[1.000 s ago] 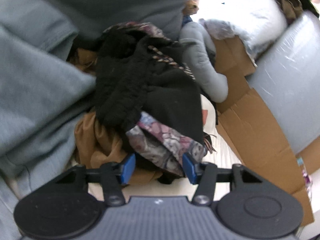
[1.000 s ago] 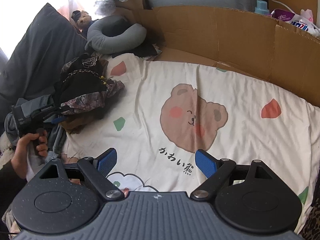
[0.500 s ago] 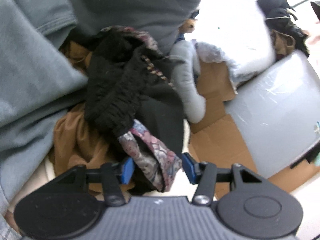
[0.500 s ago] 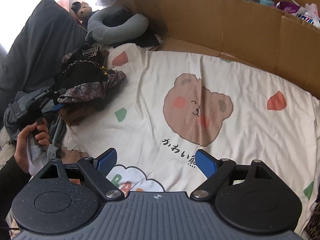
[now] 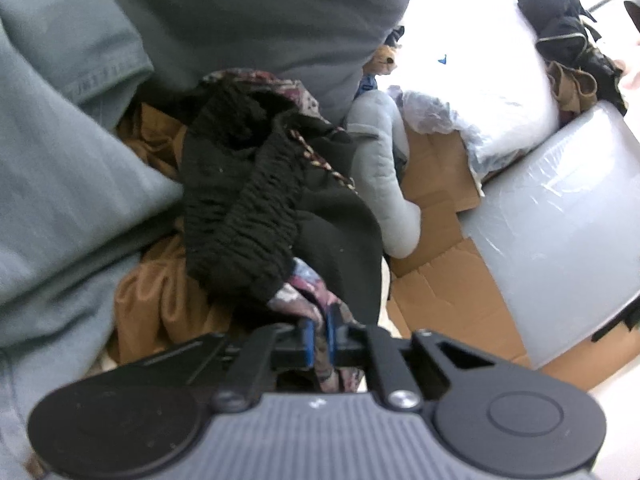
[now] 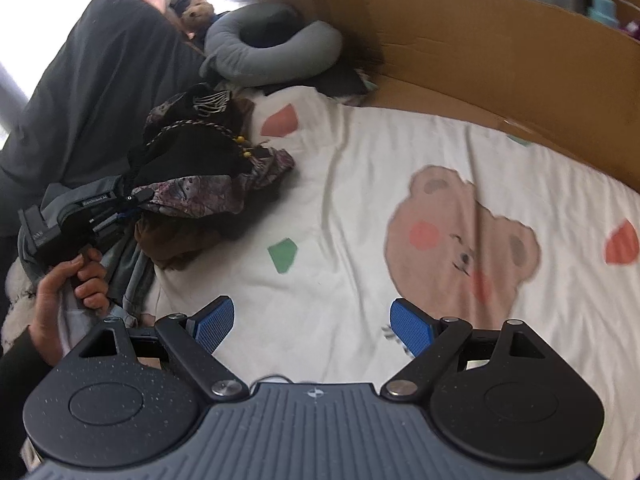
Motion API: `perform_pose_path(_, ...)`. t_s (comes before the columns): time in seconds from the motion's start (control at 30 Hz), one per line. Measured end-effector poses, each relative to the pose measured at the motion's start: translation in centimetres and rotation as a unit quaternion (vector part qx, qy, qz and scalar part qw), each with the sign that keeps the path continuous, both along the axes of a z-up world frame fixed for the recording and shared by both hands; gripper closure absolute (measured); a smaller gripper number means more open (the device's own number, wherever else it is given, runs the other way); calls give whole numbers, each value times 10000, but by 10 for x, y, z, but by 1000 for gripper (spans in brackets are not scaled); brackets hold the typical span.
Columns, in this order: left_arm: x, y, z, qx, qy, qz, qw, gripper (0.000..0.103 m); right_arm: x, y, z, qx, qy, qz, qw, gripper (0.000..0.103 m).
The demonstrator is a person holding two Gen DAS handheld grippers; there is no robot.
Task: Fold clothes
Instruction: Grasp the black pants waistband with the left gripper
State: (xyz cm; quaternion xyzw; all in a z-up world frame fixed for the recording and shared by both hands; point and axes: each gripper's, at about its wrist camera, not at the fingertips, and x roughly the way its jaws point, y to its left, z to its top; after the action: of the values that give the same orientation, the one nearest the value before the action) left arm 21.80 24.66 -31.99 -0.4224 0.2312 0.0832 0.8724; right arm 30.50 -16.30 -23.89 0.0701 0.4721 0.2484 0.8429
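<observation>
The patterned garment (image 5: 304, 300) sits at the near edge of the clothes pile (image 6: 200, 176), on the left side of the bed sheet (image 6: 360, 240), half under a black knitted piece (image 5: 240, 208) with a brown garment (image 5: 160, 304) below it. My left gripper (image 5: 318, 340) has just been closing, and its blue pads now pinch a fold of that patterned cloth between them. From the right wrist view I can see the same grip from the side: the cloth runs straight into the left tool, which my left hand (image 6: 68, 288) holds by its handle.

My right gripper (image 6: 312, 320) hangs over the bare sheet near the bear print (image 6: 460, 240), fingers wide apart and nothing between them.

I judge this as the start of pulling one garment out so it can be laid flat. The risks I see: the pinch is on a small bunched fold, so it could slip once I pull. The black knit lies on top and a beaded cord (image 6: 224, 130) crosses the pile, so a tug may drag the whole heap along or snag the cord. I also cannot tell whether the pads caught only the patterned piece or a second layer. The open sheet beside the pile looks free for spreading, though the cardboard wall (image 6: 500, 52) limits the far side
</observation>
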Motion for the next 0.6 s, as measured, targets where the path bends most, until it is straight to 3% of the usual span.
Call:
perform_pose_path(0.2,-26,5,38,266,-174,189,9993,100,16,29,-6,76,-76,128,9999,14)
perform_pose_path(0.37,-44,9,67,641,-161,69,9978,100,25,48,-16,157,-81,178,9997,14)
perform_pose_path(0.6,-82,12,89,801,-58,137,9967,101,29,58,-31,313,47,62,9995,14)
